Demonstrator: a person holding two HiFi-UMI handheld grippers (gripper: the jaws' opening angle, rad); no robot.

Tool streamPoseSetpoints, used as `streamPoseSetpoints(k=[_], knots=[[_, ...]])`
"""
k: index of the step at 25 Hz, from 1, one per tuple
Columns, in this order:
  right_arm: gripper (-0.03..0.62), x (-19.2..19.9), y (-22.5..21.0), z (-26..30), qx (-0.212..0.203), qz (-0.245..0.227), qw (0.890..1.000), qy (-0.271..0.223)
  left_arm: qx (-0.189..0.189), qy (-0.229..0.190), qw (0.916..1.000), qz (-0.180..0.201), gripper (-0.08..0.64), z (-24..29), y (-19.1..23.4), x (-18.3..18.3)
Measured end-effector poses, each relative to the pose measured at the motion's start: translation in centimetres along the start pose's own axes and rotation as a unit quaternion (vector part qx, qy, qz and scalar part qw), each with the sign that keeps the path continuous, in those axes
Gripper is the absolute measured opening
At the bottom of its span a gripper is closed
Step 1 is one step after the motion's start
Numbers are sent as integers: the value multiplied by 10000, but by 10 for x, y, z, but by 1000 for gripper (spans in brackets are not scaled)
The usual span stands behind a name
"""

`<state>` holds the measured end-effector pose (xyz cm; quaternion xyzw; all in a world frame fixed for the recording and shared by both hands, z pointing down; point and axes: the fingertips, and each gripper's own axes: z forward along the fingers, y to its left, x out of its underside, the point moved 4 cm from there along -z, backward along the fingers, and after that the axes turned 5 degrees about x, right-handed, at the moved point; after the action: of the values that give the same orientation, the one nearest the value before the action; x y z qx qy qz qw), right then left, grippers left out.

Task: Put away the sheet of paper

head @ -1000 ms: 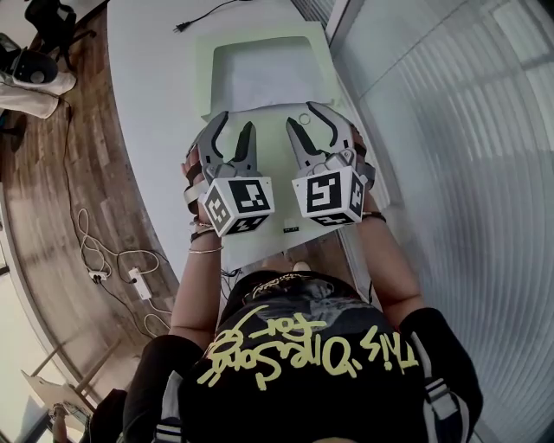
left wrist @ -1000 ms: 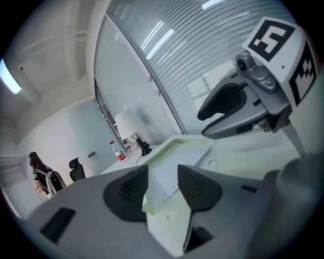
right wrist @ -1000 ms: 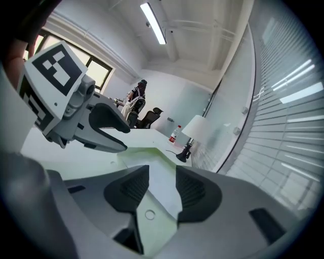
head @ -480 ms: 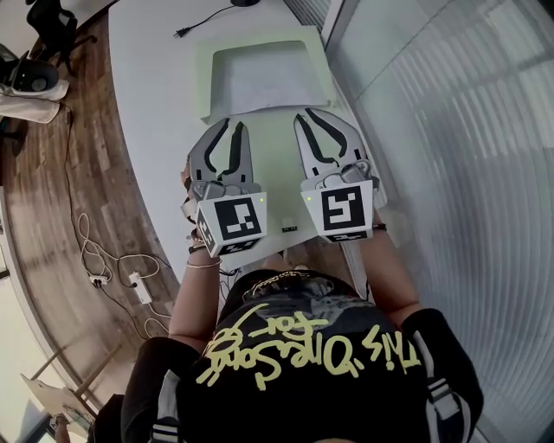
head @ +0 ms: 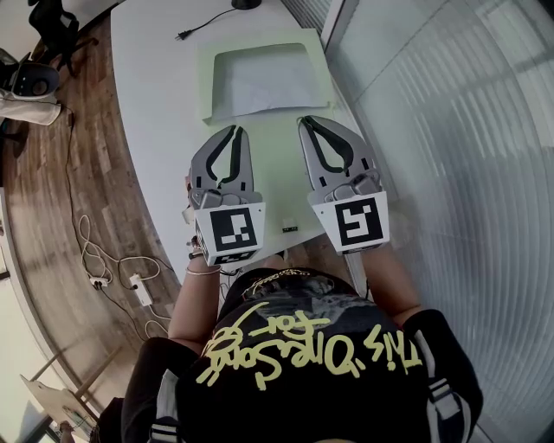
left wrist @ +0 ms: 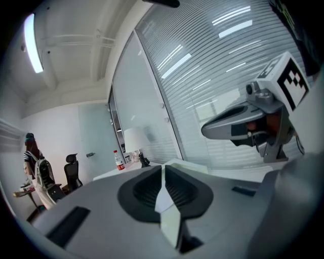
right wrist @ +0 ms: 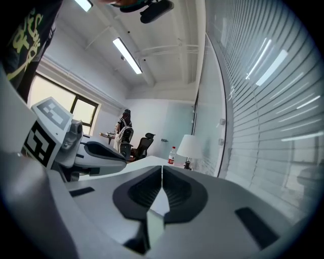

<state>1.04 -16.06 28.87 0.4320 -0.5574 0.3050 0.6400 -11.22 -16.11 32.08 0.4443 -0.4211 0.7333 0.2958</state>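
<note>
A white sheet of paper (head: 260, 80) lies flat on the far half of a pale green open folder (head: 318, 76) on the white table (head: 156, 95). Both grippers hover side by side over the folder's near half, short of the sheet and touching nothing. My left gripper (head: 235, 131) is shut with nothing between its fingers; its jaws meet in the left gripper view (left wrist: 163, 171). My right gripper (head: 305, 123) is likewise shut and empty (right wrist: 162, 174). Each gripper view shows the other gripper beside it: the right gripper (left wrist: 248, 121) and the left gripper (right wrist: 96, 152).
A black cable (head: 201, 22) lies at the table's far end. A small black item (head: 288, 228) sits near the table's front edge. A glass wall with blinds (head: 450, 130) runs along the right. Beyond the table stand a lamp (right wrist: 190, 146), a bottle (right wrist: 172, 154) and an office chair (left wrist: 72, 172).
Both grippers have gone from wide open to shut. They have tilted level and drawn slightly back from the sheet. The paper has not moved.
</note>
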Motion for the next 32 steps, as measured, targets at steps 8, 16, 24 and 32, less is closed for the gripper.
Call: streamPoseSetpoints(k=[8, 16, 24, 32], knots=[[6, -16, -5, -10, 167, 423, 9986, -256, -49, -107, 9999, 60, 25, -4, 0, -6], [5, -18, -5, -19, 283, 449, 9982, -295, -60, -173, 9998, 104, 25, -6, -3, -9], [5, -17, -4, -21, 340, 460, 9980, -284, -28, -255, 9996, 144, 24, -6, -3, -13], [5, -16, -3, -23, 373, 450, 9979, -293, 33, -308, 9994, 153, 23, -8, -4, -14]])
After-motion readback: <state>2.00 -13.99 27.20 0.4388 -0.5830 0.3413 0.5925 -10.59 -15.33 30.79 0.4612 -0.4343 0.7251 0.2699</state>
